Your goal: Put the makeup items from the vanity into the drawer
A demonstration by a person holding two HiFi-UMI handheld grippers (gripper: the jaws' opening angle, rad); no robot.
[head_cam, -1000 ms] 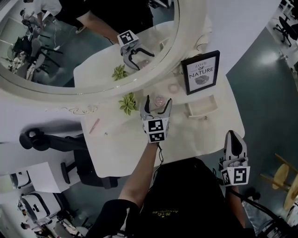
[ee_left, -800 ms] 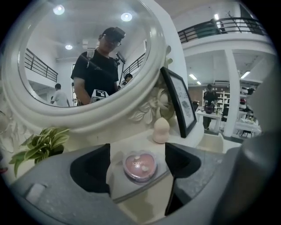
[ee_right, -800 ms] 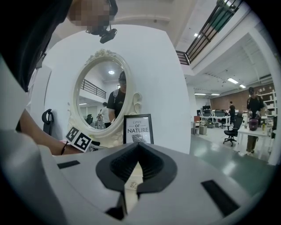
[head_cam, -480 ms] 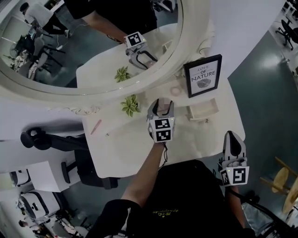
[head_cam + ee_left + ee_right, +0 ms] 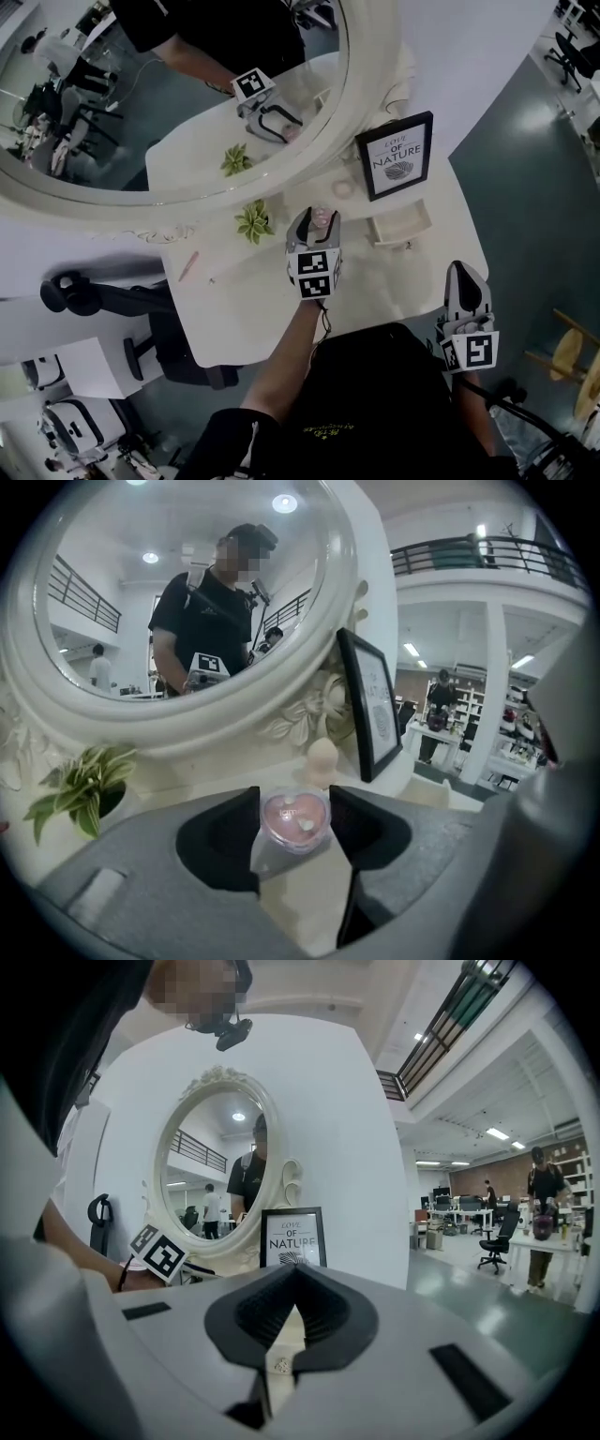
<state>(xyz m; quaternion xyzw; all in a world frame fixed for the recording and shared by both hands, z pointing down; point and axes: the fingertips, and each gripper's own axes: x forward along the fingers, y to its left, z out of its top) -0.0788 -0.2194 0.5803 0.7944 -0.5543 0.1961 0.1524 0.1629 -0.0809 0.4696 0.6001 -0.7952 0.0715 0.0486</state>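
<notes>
Looking down in the head view, the white vanity (image 5: 244, 309) fills the middle, with the oval mirror (image 5: 330, 141) at its 12 o'clock edge. The left gripper (image 5: 314, 221) reaches over the tabletop, and a pink heart-shaped compact (image 5: 322, 217) sits between its jaw tips. At 9 o'clock from that gripper stands a small green plant (image 5: 253, 222). Farther out towards 8 o'clock a thin pink stick (image 5: 189, 265) lies flat on the top. At 3 o'clock from the left gripper the small drawer (image 5: 399, 225) stands pulled out. At 12 o'clock from the drawer a black-framed print (image 5: 394, 155) leans upright, with a small pale ring (image 5: 344, 188) just beside its lower left corner. The right gripper (image 5: 466, 277) hangs off the vanity's front edge at 5 o'clock from the drawer, well apart from every item.

The left gripper view shows its jaws closing on the compact, which rests on the tabletop with a pad against each side. Past it at 12 o'clock stands a beige egg-shaped sponge (image 5: 322, 759), near the foot of the print. The plant is at 9 o'clock.

The right gripper view shows its jaws clenched, tips meeting, with nothing held. Through the slit under the tips a small shiny knob (image 5: 275, 1365) shows. The mirror and the print lie ahead at 12 o'clock.
</notes>
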